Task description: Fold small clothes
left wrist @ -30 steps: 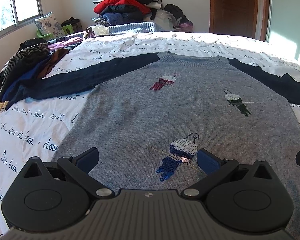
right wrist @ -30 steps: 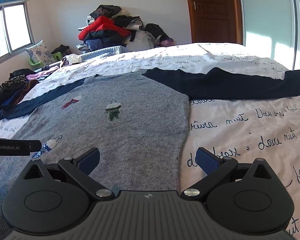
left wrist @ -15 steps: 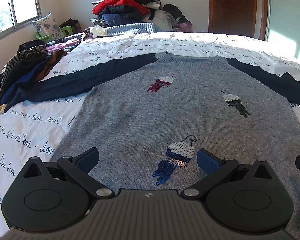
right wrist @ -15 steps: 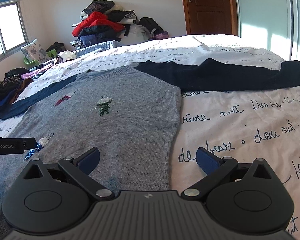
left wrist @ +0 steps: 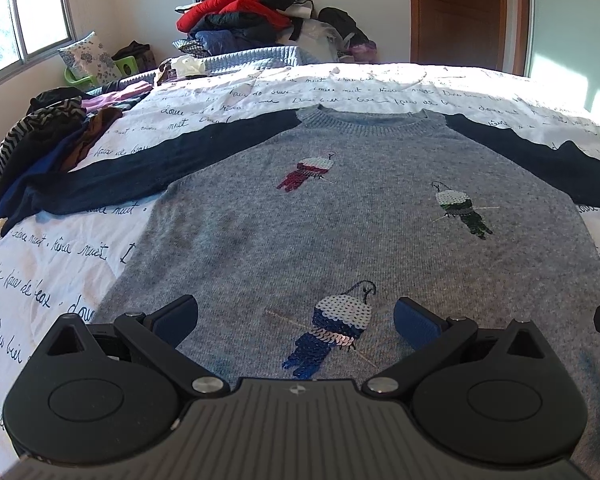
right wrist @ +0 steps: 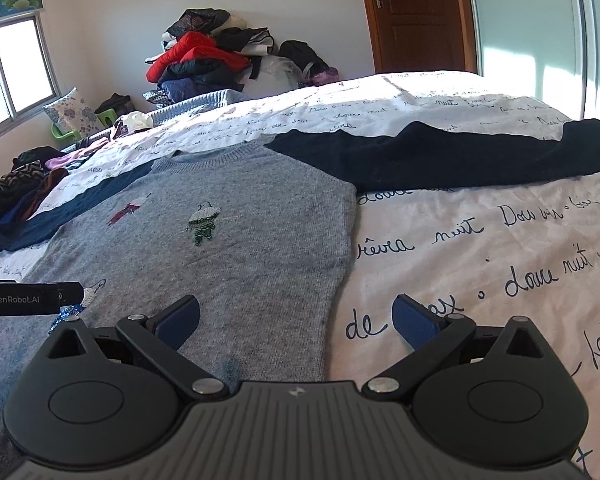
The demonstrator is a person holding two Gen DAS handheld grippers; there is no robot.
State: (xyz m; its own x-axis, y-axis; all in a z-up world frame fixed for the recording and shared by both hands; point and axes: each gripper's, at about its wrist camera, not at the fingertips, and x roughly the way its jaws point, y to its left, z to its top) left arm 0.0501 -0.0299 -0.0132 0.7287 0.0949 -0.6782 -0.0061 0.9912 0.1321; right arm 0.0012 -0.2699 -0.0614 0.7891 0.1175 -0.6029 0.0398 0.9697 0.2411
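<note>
A grey knit sweater point(left wrist: 340, 232) with dark navy sleeves and sequin birds lies flat, front up, on the bed, both sleeves spread out sideways. My left gripper point(left wrist: 296, 318) is open and empty, low over the sweater's lower front by the blue sequin bird point(left wrist: 332, 328). My right gripper point(right wrist: 296, 318) is open and empty over the sweater's point(right wrist: 220, 248) lower right side edge, one finger over the knit, the other over the sheet. The right sleeve point(right wrist: 452, 156) stretches away to the right. The left gripper's body point(right wrist: 24, 299) shows at the left edge.
The bed has a white sheet point(right wrist: 480, 248) with dark handwriting print. A heap of mixed clothes point(left wrist: 40, 148) lies at the bed's left side. A pile of jackets point(left wrist: 240, 16) stands by the far wall, next to a brown door point(left wrist: 460, 12).
Both grippers have shifted slightly; the right one has swung a little to the right, so the sweater's edge sits more central between its fingers. The sweater has not moved.
</note>
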